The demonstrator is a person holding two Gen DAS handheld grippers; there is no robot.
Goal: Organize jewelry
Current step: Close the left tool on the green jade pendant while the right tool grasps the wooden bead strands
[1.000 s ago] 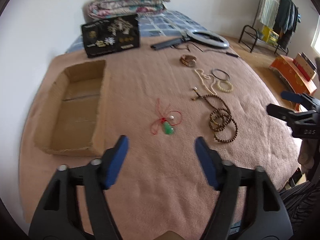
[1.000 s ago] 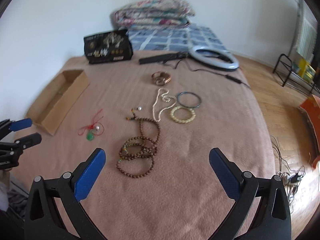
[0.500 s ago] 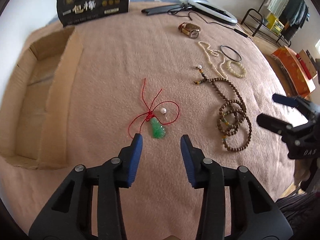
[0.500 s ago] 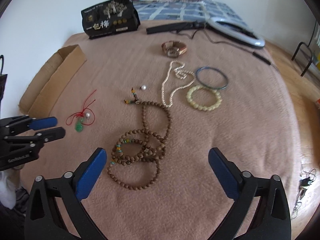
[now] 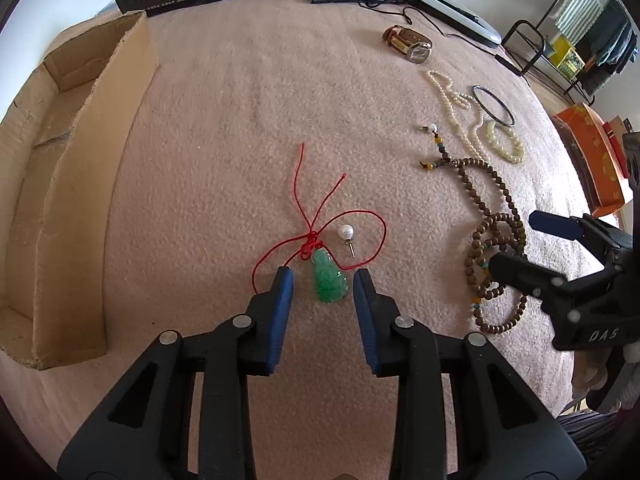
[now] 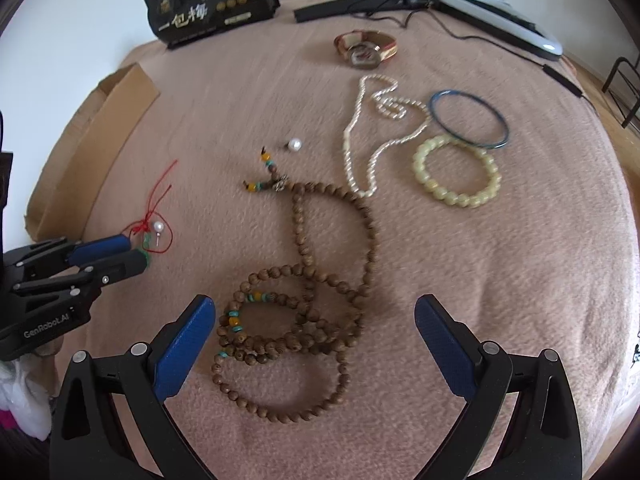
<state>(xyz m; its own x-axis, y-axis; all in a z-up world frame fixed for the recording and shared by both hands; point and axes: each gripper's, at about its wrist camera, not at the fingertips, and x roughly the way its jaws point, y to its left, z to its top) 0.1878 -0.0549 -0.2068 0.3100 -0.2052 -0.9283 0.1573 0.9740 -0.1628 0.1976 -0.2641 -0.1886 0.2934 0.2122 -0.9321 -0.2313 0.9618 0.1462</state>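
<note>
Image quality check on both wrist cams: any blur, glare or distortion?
Left wrist: sharp; the green jade pendant on red cord is crisp between the closing left gripper; strong fisheye bowing at the cardboard box. Right wrist: slight motion smear on the pink blanket, brown wooden bead strand still readable. Soft daylight, no glare; dark vignette corners in both.

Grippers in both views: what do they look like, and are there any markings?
Both are black plastic, clamp-shaped, with silver rivets and blue textured pads. The left gripper is marked "GenRobot.AI" on its side; the right gripper shows "DAS". No sleeves or cables are visible.
</note>
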